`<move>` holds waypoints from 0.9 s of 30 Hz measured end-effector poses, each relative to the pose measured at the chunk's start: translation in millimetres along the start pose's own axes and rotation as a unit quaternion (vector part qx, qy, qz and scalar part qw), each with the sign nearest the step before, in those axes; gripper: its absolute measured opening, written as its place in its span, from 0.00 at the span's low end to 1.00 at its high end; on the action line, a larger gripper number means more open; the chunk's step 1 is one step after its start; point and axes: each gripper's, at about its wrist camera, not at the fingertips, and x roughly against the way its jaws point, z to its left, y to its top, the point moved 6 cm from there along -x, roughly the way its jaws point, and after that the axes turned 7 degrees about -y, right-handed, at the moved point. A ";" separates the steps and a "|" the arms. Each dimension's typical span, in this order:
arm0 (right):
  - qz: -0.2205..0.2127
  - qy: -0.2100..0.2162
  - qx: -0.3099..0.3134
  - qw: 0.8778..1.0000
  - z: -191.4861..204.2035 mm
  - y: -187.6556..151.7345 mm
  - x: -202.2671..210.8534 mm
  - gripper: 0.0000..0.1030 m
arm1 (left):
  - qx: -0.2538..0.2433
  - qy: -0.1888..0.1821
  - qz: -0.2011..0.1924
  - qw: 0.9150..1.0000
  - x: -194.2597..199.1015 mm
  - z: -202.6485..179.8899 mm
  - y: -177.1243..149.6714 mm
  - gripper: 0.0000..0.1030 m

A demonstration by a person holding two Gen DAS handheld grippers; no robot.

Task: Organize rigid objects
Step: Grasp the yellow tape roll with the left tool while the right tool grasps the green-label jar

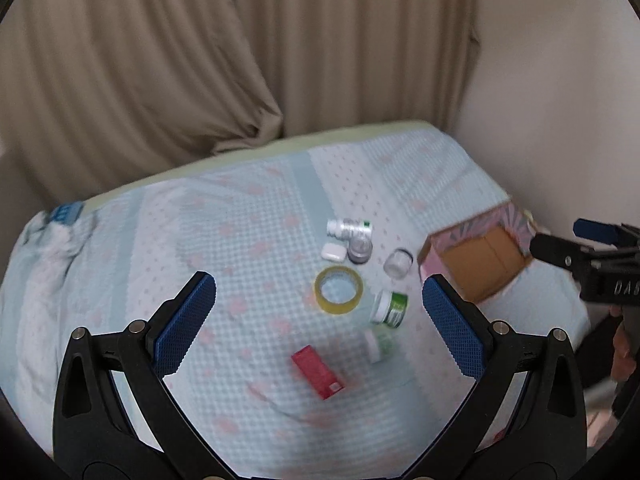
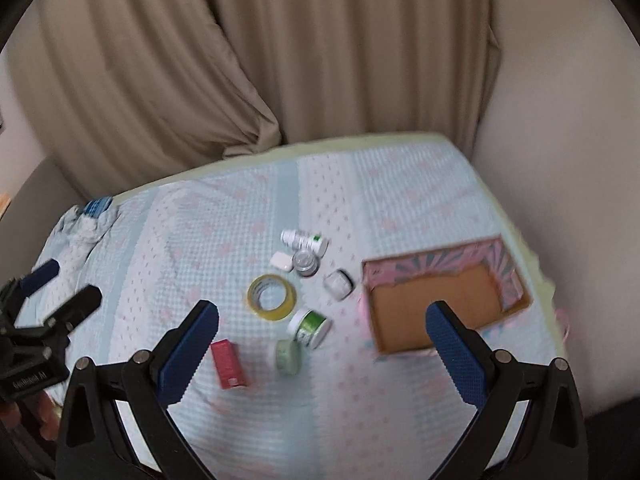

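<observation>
While the left gripper [image 1: 319,308] hangs over the bed [image 1: 248,240] with its blue pads spread wide and nothing between them, the left wrist view shows the small things scattered on the blue-and-pink cover. A tape roll [image 1: 338,290] lies flat near the middle, a red box [image 1: 318,371] nearer the camera, a green jar [image 1: 390,308] on its side just right of the tape, and a paler jar [image 1: 378,344] below it. Farther back lie a white bottle [image 1: 349,228], a white case [image 1: 333,251], a grey pot [image 1: 360,249] and a clear jar [image 1: 398,263]. An open tray [image 1: 480,264] with pink walls sits at the right, and the right gripper [image 1: 560,244] pokes in beside it.

From the right wrist view, the right gripper [image 2: 322,316] also stands wide apart and empty, above the tray [image 2: 432,304]. Everything lies outside the tray, to its left: tape roll [image 2: 272,293], red box [image 2: 228,364], green jar [image 2: 310,327]. The left gripper [image 2: 60,288] shows at the left edge.
</observation>
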 end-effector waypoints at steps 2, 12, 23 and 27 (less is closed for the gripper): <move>0.019 -0.007 -0.023 1.000 8.9 -4.0 -16.9 1.00 | -0.019 -0.021 0.022 0.999 -24.6 12.8 -4.2 1.00; 0.123 -0.049 -0.131 0.982 30.4 -31.7 -128.4 1.00 | -0.129 -0.085 0.134 0.979 -182.6 29.0 -45.9 1.00; 0.227 -0.085 -0.159 0.957 30.4 -71.3 -264.4 0.98 | -0.175 -0.121 0.189 0.958 -325.8 10.9 -101.8 0.99; 0.257 -0.098 -0.175 0.945 26.5 -88.6 -304.2 0.94 | -0.200 -0.108 0.182 0.957 -360.4 6.7 -114.5 1.00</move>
